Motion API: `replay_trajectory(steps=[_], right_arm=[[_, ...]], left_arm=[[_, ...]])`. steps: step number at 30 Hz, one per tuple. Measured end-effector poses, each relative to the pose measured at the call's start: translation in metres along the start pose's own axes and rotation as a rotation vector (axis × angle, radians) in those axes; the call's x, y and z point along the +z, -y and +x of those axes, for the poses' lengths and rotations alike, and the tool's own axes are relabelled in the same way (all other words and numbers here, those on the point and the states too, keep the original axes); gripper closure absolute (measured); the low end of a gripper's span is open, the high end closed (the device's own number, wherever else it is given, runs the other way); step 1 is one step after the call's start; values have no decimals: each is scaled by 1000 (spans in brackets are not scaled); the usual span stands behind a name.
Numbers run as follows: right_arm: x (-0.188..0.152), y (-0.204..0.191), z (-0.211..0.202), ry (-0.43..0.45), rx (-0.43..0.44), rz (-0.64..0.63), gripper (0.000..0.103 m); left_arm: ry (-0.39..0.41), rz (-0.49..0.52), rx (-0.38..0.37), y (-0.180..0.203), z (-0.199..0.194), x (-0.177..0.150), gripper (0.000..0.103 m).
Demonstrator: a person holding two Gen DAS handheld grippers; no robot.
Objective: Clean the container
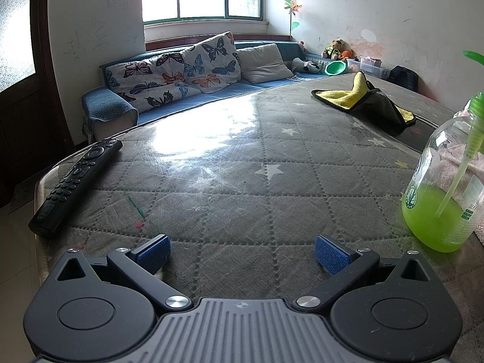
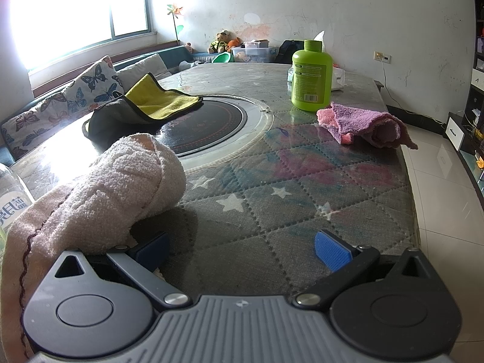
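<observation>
At the table's right edge, near the left gripper (image 1: 242,254), stands the bottle (image 1: 441,187), a third full of green liquid: smooth and probably slippery, bottom-heavy, best gripped at the waist. Both the left and the right gripper (image 2: 242,252) gape wide, empty; a towel (image 2: 121,175) lies just beside the right one.

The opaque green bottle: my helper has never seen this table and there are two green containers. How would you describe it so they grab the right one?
On the grey quilted star-print table, look past the round black inset cooktop to the far side. The opaque lime-green plastic bottle with a printed label stands upright there, just behind the crumpled pink and purple towel. Unlike the clear pump bottle, it is solid-coloured with a plain cap.
</observation>
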State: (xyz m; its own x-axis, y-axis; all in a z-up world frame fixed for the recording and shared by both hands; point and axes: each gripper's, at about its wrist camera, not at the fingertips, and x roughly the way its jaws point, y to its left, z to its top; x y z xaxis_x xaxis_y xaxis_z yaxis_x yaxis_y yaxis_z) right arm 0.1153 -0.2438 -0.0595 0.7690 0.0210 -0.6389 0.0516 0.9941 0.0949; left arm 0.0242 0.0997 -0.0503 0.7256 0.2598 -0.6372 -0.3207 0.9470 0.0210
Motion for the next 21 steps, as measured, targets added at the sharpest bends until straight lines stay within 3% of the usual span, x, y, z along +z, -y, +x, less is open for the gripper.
replay_trajectory(steps=[21], right_arm=[[0, -1, 1, -2, -5, -6, 0]], left_arm=[[0, 0, 0, 0, 0, 0, 0]])
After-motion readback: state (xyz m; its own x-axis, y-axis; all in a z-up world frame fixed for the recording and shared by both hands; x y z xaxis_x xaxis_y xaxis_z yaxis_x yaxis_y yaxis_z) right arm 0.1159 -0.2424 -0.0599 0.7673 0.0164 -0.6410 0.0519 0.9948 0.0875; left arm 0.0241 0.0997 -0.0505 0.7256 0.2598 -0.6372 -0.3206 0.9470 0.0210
